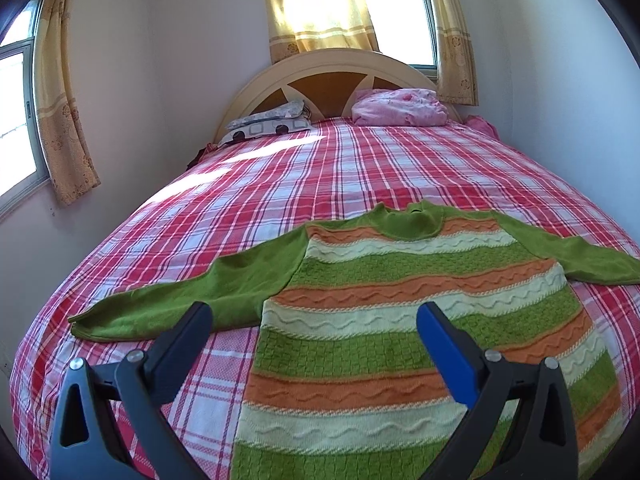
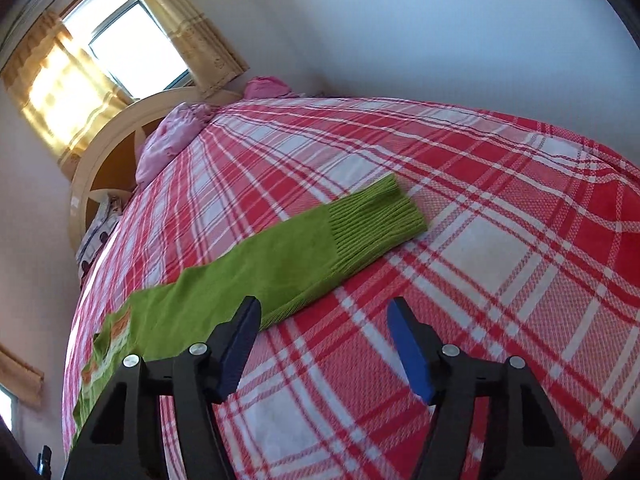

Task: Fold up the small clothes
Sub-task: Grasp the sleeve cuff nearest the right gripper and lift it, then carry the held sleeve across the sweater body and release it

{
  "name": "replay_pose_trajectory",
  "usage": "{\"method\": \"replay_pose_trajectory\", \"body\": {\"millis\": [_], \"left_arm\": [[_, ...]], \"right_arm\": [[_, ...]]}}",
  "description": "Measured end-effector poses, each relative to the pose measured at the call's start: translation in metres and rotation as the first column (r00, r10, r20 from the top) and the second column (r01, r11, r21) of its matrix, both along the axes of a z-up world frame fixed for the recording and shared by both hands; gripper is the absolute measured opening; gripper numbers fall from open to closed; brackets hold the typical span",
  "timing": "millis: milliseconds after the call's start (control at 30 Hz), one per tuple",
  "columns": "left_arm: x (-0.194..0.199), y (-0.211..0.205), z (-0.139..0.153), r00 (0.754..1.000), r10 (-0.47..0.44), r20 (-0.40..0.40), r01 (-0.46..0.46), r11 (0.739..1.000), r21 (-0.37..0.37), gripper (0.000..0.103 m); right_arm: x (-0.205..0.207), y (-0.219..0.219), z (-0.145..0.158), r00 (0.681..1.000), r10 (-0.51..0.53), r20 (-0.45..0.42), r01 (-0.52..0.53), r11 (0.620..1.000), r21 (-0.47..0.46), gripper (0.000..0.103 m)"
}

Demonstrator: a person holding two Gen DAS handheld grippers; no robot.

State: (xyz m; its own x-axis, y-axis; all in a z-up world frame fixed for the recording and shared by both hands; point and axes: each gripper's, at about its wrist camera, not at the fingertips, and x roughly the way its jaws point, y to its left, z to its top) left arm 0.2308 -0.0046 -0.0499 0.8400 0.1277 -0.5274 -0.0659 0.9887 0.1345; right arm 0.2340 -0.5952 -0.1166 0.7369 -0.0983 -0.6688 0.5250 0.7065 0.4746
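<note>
Plaid-covered bed [image 1: 360, 160] carries the striped sweater [image 1: 400, 320] spread flat, sleeves out for folding. Left gripper [image 1: 314, 322] hovers over its body, right gripper [image 2: 322, 320] beside one sleeve [image 2: 320, 248]; both wide open, empty.

Daylight is flooding in through the window [image 1: 394, 16] behind the headboard [image 1: 332, 76], blowing the panes out to pure white in both views. The yellow curtain [image 1: 316, 4] is glowing where sun is passing through it. A bright patch of sun is falling across the far left corner of the bed [image 1: 224, 176], while the near end is lying in softer, even light. Fisheye distortion is bulging the bed's edges and bending the walls, and dark vignetting is closing off the frame corners. The right wrist view is showing slight motion blur, strongest along its left side.
</note>
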Motion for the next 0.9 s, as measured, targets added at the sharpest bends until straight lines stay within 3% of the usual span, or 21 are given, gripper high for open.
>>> {"method": "replay_pose_trajectory", "body": {"millis": [133, 267, 333, 367, 400, 467, 700, 900], "left_arm": [[0.021, 0.002, -0.005, 1.000, 0.021, -0.003, -0.021, 1.000, -0.001, 0.103], [0.035, 0.007, -0.010, 0.999, 0.040, -0.013, -0.040, 0.999, -0.003, 0.103], [0.038, 0.011, -0.014, 0.999, 0.046, -0.025, -0.046, 0.999, -0.016, 0.103], [0.039, 0.013, -0.016, 0.998, 0.047, -0.032, -0.048, 0.999, -0.022, 0.103], [0.041, 0.013, -0.018, 0.998, 0.049, -0.039, -0.050, 0.998, -0.026, 0.103], [0.042, 0.015, -0.021, 0.998, 0.045, -0.049, -0.047, 0.998, -0.034, 0.103], [0.045, 0.023, -0.018, 0.998, 0.044, -0.040, -0.046, 0.998, -0.046, 0.103], [0.041, 0.030, -0.012, 0.999, 0.046, -0.024, -0.047, 0.997, -0.063, 0.103]], "right_arm": [[0.020, -0.023, -0.009, 0.999, -0.029, -0.038, 0.030, 0.999, 0.024, 0.056], [0.038, -0.032, -0.011, 0.997, -0.054, -0.062, 0.053, 0.998, -0.013, 0.054], [0.048, -0.035, -0.013, 0.995, -0.058, -0.086, 0.055, 0.998, -0.042, 0.041], [0.051, -0.036, -0.014, 0.993, -0.065, -0.098, 0.059, 0.996, -0.061, 0.025], [0.054, -0.038, -0.014, 0.993, -0.062, -0.096, 0.056, 0.996, -0.065, 0.016], [0.055, -0.038, -0.010, 0.997, -0.043, -0.069, 0.039, 0.998, -0.057, 0.009], [0.070, 0.000, 0.049, 0.997, 0.072, 0.032, -0.066, 0.986, -0.155, 0.008], [0.097, 0.051, 0.113, 0.975, 0.191, 0.113, -0.162, 0.961, -0.225, 0.008]]}}
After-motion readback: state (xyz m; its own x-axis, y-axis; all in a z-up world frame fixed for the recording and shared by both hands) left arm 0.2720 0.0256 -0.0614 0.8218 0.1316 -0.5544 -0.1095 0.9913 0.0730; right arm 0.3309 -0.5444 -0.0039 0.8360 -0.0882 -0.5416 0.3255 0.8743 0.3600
